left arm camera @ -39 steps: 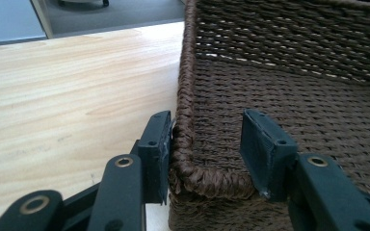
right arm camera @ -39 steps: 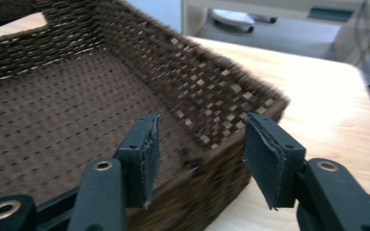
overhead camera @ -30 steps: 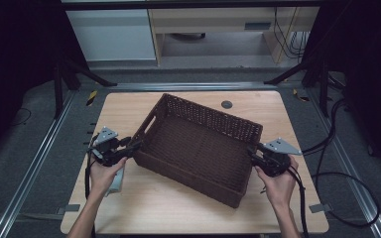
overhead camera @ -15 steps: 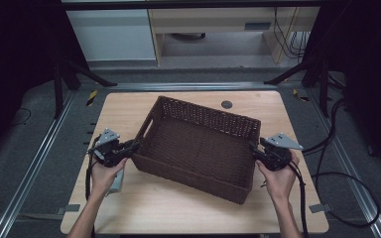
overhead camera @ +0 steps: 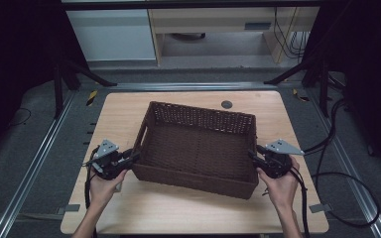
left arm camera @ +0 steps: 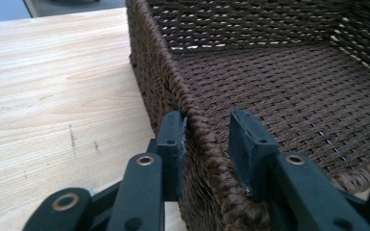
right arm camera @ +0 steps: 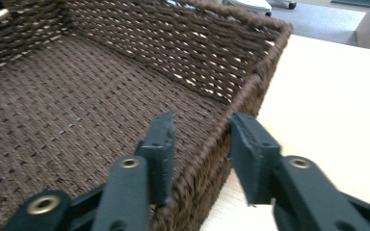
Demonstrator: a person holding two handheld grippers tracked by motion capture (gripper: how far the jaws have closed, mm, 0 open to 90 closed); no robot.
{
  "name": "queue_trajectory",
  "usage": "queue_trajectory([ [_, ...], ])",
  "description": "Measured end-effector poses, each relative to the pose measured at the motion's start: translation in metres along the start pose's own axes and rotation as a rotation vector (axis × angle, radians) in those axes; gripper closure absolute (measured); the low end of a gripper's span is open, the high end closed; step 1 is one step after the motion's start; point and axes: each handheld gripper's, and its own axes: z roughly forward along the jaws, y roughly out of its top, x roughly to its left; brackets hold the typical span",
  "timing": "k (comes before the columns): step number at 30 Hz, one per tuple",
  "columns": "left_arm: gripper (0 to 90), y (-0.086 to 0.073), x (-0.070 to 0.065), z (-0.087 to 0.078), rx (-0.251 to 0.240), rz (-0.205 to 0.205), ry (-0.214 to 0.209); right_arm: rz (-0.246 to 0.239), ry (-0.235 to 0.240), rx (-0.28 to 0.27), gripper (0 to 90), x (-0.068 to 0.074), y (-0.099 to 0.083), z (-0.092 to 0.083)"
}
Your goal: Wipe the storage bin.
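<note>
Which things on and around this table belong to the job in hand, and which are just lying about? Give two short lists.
In the job:
- woven basket, straddled at both end walls
- left gripper, jaws astride the basket's left wall, with a gap at one pad
- right gripper, jaws astride its right wall, not pressing

Lying about:
- dark round disc behind the basket
- cables on the floor

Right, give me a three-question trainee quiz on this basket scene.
1. True or false: the wicker basket holds something.
2. The left gripper and right gripper each straddle: A) a basket wall B) a cable C) nothing.
3. What shape is the dark spot on the table beyond the basket?
Key: 1 false. 2 A; the left jaws have just been opening, the right closing, the wall between each pair. 3 round.
</note>
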Motion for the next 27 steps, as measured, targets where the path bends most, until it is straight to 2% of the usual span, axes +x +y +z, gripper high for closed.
queue_trajectory([
  [2, 63.3, 0.000, 0.000, -0.001, 0.000, 0.003, -0.004, 0.004, 0.002, -0.012, 64.7, -0.002, -0.001, 0.001],
  [6, 60.6, 0.005, 0.003, -0.006, -0.039, -0.011, -0.011, -0.009, -0.010, -0.018, 66.4, -0.004, 0.000, 0.004],
  [8, 59.9, 0.005, 0.005, -0.006, -0.044, -0.022, -0.035, -0.001, -0.014, -0.030, 67.5, -0.007, 0.000, 0.007],
  [10, 60.9, 0.004, 0.005, -0.005, -0.042, -0.020, -0.046, 0.005, -0.016, -0.034, 67.9, -0.009, 0.001, 0.009],
  [11, 64.3, 0.004, 0.003, -0.004, -0.038, -0.007, -0.055, 0.011, -0.019, -0.030, 67.5, -0.011, 0.002, 0.012],
  [12, 65.8, 0.004, 0.003, -0.004, -0.038, -0.007, -0.055, 0.011, -0.019, -0.030, 67.5, -0.011, 0.002, 0.012],
  [13, 66.1, 0.004, 0.000, -0.004, -0.030, 0.013, -0.036, 0.008, -0.021, -0.022, 65.3, -0.010, 0.004, 0.012],
  [17, 67.9, 0.002, -0.003, -0.007, -0.032, 0.005, -0.033, 0.012, -0.011, -0.035, 62.7, -0.010, 0.004, 0.009],
  [20, 68.1, 0.001, -0.007, -0.010, -0.035, 0.006, -0.023, 0.013, 0.003, -0.023, 61.8, -0.010, 0.003, 0.007],
  [22, 67.7, -0.003, -0.014, -0.014, -0.036, 0.009, -0.017, -0.002, -0.003, -0.011, 62.4, -0.010, 0.001, 0.008],
  [27, 66.9, -0.008, -0.021, -0.021, -0.043, 0.002, -0.017, 0.007, 0.012, -0.004, 64.3, -0.015, -0.002, 0.009],
])
